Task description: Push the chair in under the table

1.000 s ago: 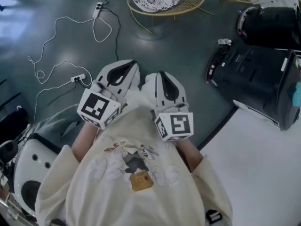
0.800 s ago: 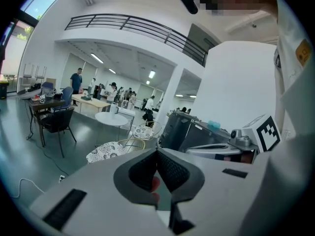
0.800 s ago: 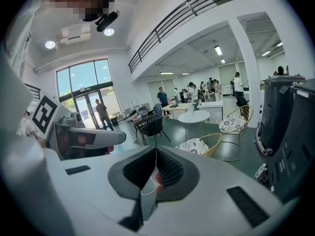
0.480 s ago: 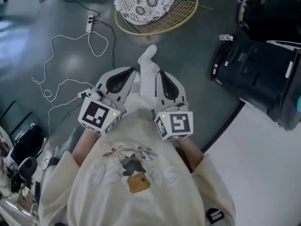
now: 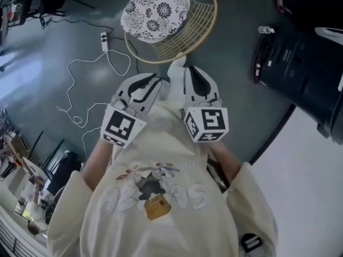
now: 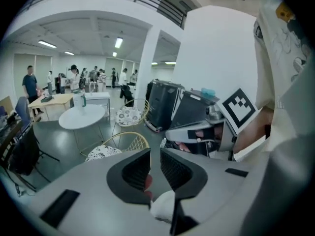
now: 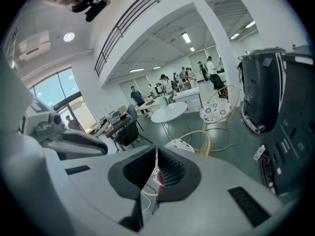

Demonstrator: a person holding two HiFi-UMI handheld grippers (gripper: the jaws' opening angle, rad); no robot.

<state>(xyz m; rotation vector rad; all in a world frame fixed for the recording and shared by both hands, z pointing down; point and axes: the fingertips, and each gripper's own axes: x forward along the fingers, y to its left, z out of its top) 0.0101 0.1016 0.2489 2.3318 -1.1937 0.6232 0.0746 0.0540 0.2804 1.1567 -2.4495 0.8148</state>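
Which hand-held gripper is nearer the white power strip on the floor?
Left. The left hand-held gripper, jaws just opened on nothing, hovers right of the power strip; the right hand-held gripper is farther right again.

Looped white cable on the dark floor, power strip, black machine at right

L tool & R tool side by side — chair just beyond
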